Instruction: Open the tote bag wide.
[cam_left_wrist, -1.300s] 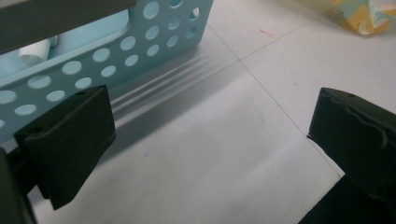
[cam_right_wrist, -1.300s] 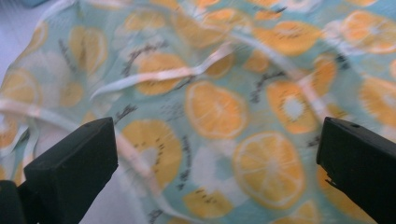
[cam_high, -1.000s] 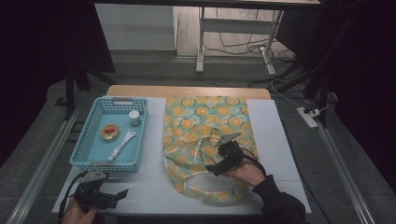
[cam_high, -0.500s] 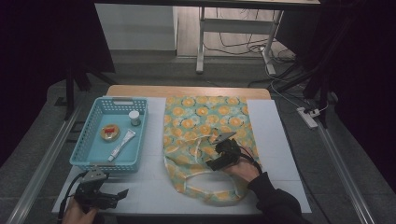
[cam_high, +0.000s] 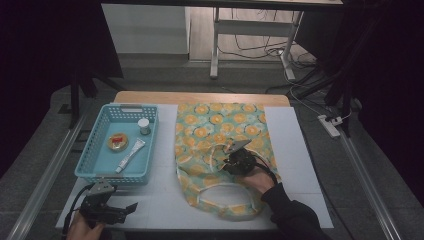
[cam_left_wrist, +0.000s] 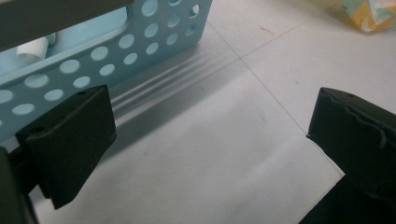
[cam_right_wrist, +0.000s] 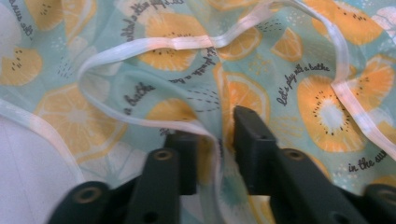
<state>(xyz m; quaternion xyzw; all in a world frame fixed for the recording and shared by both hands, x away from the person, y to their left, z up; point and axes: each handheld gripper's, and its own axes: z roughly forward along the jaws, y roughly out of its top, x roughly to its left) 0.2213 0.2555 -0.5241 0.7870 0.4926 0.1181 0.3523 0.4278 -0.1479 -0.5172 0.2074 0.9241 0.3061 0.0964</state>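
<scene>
1. Closing in since the earlier frame, the right gripper (cam_right_wrist: 215, 140) has just pinched a fold of the orange-print tote bag (cam_high: 220, 130), which lies flat mid-table.
2. Left gripper (cam_left_wrist: 210, 154) rests released beside the blue basket (cam_high: 92, 162).

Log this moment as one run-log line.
right gripper: just closed, pinching orange-print teal fabric bag | left gripper: open, beside perforated light-blue plastic basket

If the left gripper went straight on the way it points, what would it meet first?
Probably bare table first: the left gripper, fingers apart, aims past the blue basket corner. The bag lies farther off, though depth is unclear.
</scene>
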